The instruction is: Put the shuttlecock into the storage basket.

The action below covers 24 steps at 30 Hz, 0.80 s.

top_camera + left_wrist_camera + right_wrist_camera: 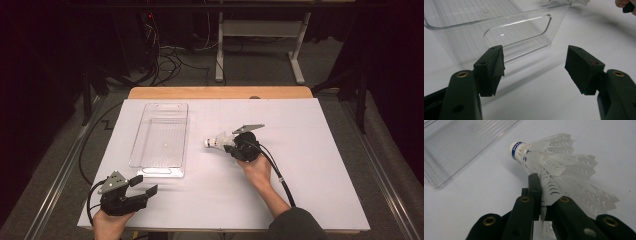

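Two grippers work at our white table. We hold the right gripper near the middle of the table, its jaws clenched on the feather skirt of a white shuttlecock. In the right gripper view the shuttlecock lies tilted between the jaws, its feathers pinched thin, while its rounded cork end with a blue band points away from us toward the clear plastic bin. That cork end sits just beside the bin's long right wall, apart from it. We keep the left gripper at the near left corner of the table, jaws released and spread wide with nothing between them. In the left gripper view its pads face the near end wall of the bin, where a cut-out handle slot shows. The bin stands lengthwise on the table, left of the shuttlecock.
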Motion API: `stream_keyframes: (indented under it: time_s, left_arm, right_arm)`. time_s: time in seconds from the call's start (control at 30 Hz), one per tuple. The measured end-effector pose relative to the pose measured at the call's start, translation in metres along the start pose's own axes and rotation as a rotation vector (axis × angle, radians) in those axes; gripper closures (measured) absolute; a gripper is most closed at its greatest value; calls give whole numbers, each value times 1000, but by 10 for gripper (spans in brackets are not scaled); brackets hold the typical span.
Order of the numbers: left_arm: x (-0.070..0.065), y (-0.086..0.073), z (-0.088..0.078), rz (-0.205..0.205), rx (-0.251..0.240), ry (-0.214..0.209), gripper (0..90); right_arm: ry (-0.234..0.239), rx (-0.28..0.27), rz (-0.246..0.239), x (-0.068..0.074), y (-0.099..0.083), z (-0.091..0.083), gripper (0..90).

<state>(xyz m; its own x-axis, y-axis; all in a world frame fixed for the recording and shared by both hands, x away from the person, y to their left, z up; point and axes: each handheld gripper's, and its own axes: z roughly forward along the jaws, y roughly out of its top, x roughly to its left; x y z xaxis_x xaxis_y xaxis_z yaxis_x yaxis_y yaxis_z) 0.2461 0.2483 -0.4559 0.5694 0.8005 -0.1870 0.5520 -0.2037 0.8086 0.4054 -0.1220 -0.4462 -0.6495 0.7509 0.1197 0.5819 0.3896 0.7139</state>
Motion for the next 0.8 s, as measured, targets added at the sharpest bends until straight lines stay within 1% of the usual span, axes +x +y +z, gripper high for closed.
stream_keyframes:
  time_s: [0.2,0.4,0.8]
  left_arm:
    - [1,0,-1,2,5,1,324]
    - [1,0,-1,1,0,1,324]
    - [3,0,-2,2,0,8,324]
  right_arm:
    - [1,-2,-7,0,1,-3,893]
    - [3,-3,-11,1,2,-5,893]
    - [12,-7,-23,6,5,-8,893]
